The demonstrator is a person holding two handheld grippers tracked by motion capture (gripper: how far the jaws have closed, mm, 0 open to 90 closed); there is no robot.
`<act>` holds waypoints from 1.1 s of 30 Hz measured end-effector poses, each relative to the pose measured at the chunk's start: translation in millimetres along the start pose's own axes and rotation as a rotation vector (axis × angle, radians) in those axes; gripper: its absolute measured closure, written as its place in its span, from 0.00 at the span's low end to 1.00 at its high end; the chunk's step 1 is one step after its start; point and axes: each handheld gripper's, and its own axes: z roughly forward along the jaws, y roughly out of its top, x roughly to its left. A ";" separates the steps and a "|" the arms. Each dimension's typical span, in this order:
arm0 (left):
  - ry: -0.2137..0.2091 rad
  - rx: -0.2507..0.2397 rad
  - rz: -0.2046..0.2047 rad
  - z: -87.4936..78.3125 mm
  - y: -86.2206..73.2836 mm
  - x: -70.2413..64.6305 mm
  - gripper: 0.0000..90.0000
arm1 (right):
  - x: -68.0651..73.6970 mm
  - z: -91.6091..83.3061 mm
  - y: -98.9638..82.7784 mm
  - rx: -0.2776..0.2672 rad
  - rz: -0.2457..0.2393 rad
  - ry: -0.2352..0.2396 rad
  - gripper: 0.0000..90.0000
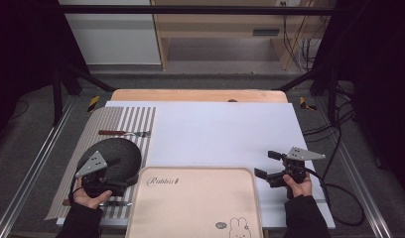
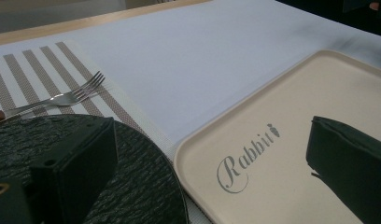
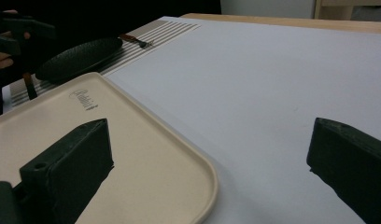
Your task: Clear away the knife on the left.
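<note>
Left hand-held gripper (image 1: 122,182) is hovering, jaws spread, at the dark textured plate's (image 1: 118,154) near edge by the tabletop's front-left corner; right hand-held gripper (image 1: 266,164), also spread, is sitting well apart.

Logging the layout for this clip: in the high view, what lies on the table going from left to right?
Left gripper → dark plate on the striped placemat → beige tray → right gripper. The fork is left out: it lies farther back, above the plate, so its place overlaps.
</note>
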 end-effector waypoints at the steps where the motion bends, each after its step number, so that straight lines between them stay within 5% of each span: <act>1: -0.002 0.006 0.007 -0.2 0.7 -0.1 0.02 | -0.1 -0.3 0.1 0.000 -0.001 -0.002 0.00; 33: 0.012 0.150 0.074 -37.7 -3.0 10.3 0.02 | -0.5 0.2 -0.1 0.012 0.001 -0.012 0.00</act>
